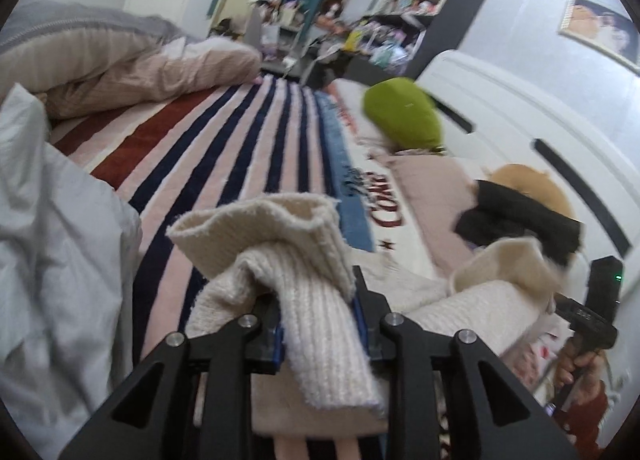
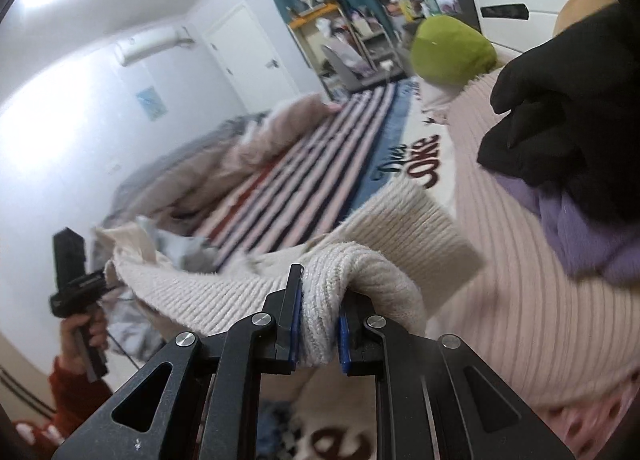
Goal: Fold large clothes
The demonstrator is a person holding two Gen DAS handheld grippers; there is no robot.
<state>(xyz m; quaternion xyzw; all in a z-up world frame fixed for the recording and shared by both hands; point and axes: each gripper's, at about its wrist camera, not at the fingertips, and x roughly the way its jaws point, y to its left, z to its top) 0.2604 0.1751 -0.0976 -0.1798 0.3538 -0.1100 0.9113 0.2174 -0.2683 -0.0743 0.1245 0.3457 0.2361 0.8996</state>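
Tongs, left (image 1: 318, 312) and right (image 2: 319, 320), each clamped on cream sweater (image 1: 320, 324), green cushion (image 1: 402, 117) and perhaps black garment (image 2: 568, 99) beyond.

Both grippers' fingers (image 1: 362, 292) (image 2: 294, 292) clamped tight.

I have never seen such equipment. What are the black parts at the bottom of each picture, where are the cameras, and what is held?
There is no robot. A person holds a hand tool with two fingers in each hand, and a wide-angle camera on each tool looks forward along its fingers. One picture comes from the left gripper, the other from the right gripper. Both are closed on the same cream knitted sweater, lifted above a bed with a striped blanket. Nearby lie a green cushion, a black garment and a pink ribbed knit.
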